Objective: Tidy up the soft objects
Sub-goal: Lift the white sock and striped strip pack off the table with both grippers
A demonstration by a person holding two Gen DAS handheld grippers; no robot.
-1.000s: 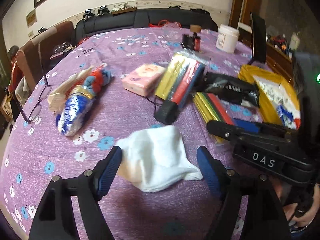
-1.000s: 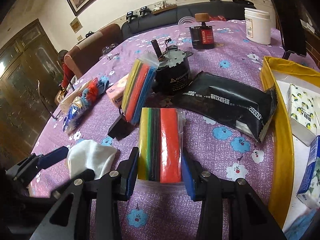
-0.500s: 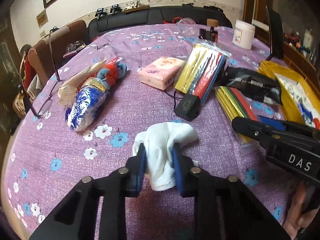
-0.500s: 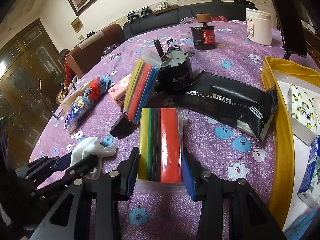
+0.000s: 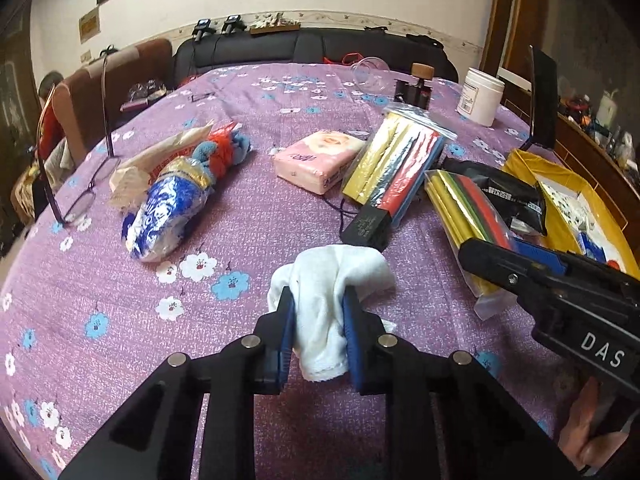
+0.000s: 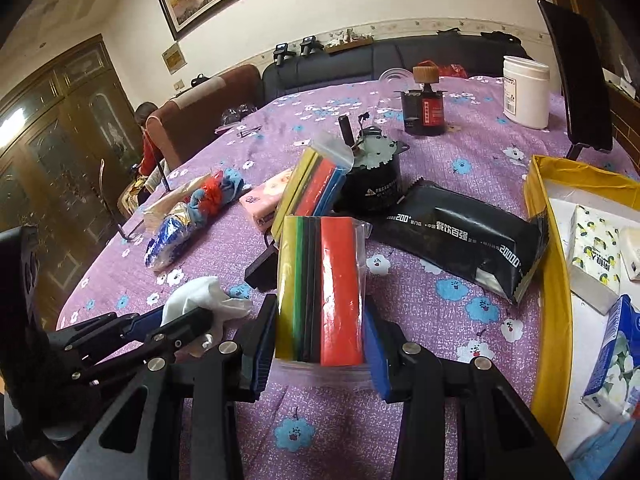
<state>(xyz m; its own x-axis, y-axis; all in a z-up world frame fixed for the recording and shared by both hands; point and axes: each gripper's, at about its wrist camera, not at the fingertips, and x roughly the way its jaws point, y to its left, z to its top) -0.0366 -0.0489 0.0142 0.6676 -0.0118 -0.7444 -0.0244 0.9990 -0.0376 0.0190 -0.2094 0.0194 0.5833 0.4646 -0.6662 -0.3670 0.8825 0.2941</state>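
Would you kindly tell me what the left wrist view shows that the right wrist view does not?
Only the left wrist view shows the thin-framed eyeglasses on the purple cloth. Only the right wrist view shows the round black motor and the blue tissue box in the yellow tray. Both show the left gripper shut on the white cloth and the right gripper clamping the coloured-strip bag.
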